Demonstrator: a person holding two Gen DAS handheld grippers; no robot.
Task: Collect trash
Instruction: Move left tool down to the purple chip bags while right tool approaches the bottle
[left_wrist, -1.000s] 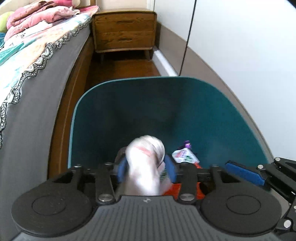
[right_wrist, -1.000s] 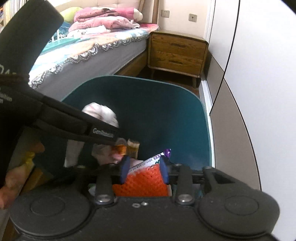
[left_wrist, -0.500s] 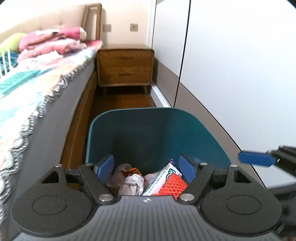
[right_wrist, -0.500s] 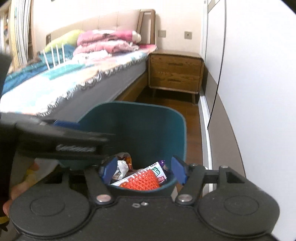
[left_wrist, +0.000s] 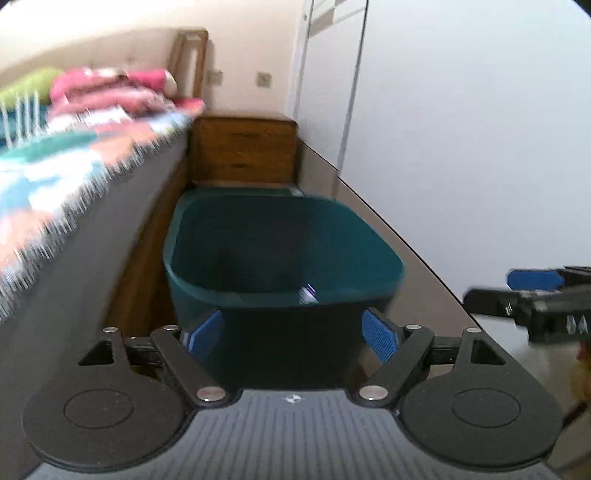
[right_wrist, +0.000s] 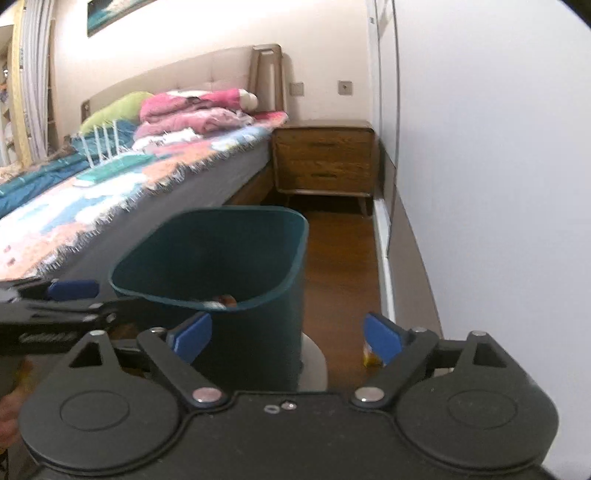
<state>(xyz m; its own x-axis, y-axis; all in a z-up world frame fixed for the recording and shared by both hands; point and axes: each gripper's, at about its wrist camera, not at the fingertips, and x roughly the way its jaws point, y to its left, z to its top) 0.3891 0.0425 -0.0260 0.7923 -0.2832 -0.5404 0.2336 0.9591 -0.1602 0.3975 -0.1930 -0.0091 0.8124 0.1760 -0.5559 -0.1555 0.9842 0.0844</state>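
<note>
Both grippers have pulled back from the teal bin, jaws empty and opening; a small yellow scrap lies on the floor just ahead of the right gripper, nearer than the left gripper.

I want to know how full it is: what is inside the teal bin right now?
Only scraps show above the near rim of the teal bin: a white and purple wrapper edge and a brownish bit. The rim hides the rest and the bottom.

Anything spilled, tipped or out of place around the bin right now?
One thing: a small yellow-orange item lies on the wood floor right of the teal bin, outside it; too hidden to identify. The bin stands upright with trash inside. Both grippers, left and right, are opening, nothing between them.
</note>
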